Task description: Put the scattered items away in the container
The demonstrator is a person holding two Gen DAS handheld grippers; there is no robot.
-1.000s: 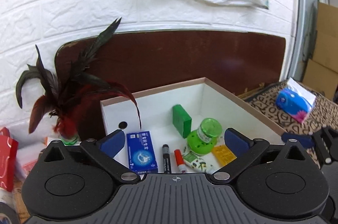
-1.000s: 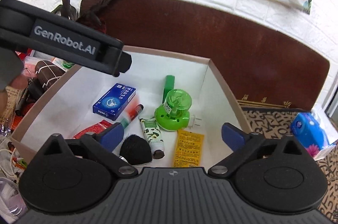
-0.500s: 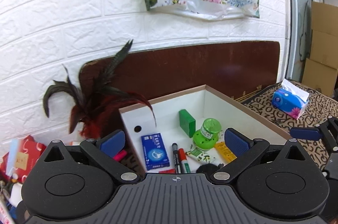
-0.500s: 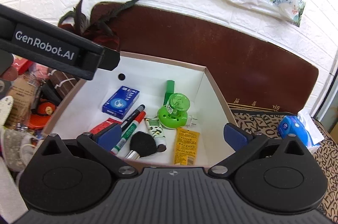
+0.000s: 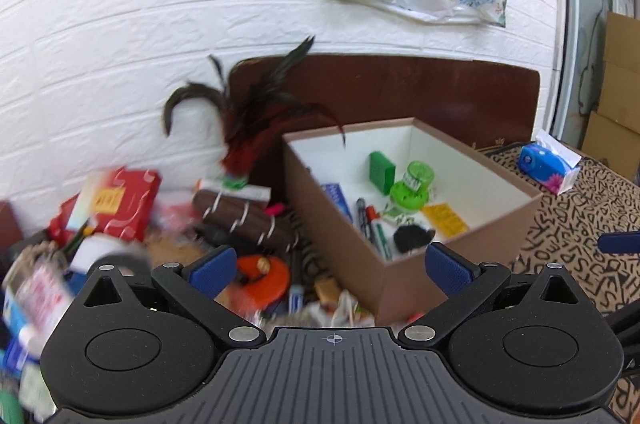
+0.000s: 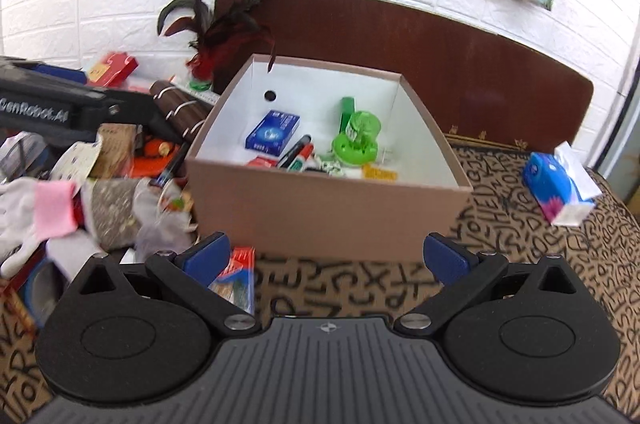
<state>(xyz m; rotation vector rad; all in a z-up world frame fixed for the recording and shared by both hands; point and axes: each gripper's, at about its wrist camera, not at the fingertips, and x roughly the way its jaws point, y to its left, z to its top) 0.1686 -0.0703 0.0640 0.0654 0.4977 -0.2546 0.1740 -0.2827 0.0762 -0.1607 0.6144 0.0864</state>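
The patterned surface [image 6: 520, 264] with black letters on tan carries everything ahead of both sets of fingers. The brown box [image 6: 328, 216] with a white inside stands straight ahead of the right gripper [image 6: 328, 256], between its two fingers and a little beyond them; for the left gripper [image 5: 332, 270] the same box [image 5: 340, 224] lies ahead and toward its right finger. A heap of scattered items [image 5: 168, 224] spreads on the surface beyond the left finger of each gripper, touching the box's left wall; much of it is blurred. A dark feather duster [image 5: 256, 127] rises behind the heap, against the white brick wall. A blue tissue pack [image 6: 556, 183] lies well off beyond the right finger, apart from the box. Inside the box lie a blue carton [image 6: 272, 135], a green round device [image 6: 356, 139], a green block [image 5: 382, 169], a black brush head [image 5: 412, 236], markers [image 6: 298, 155] and a yellow sachet [image 5: 444, 220]. The fingers of both grippers are spread wide and hold nothing.
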